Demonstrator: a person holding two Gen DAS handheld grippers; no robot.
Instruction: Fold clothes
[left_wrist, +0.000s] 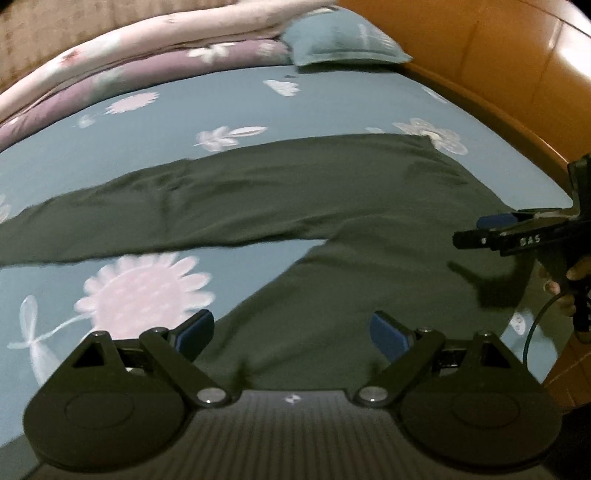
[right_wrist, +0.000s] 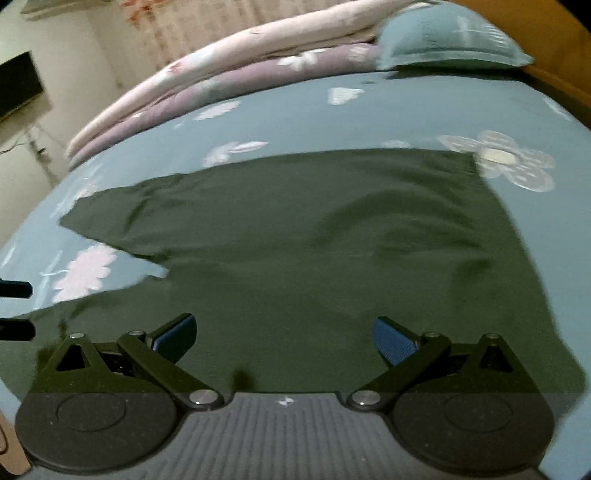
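Dark green trousers (left_wrist: 332, 206) lie spread flat on the blue flowered bed sheet (left_wrist: 184, 103), with one leg running left and the other toward me. They fill the middle of the right wrist view (right_wrist: 314, 240). My left gripper (left_wrist: 291, 332) hovers open and empty above the near leg. My right gripper (right_wrist: 284, 339) hovers open and empty above the waist part. The right gripper also shows at the right edge of the left wrist view (left_wrist: 491, 230), seen side-on.
Folded pink and purple quilts (left_wrist: 147, 55) and a blue pillow (left_wrist: 343, 37) lie along the far side of the bed. A wooden bed frame (left_wrist: 517, 74) curves round the right side. A dark screen (right_wrist: 18, 85) stands by the wall at left.
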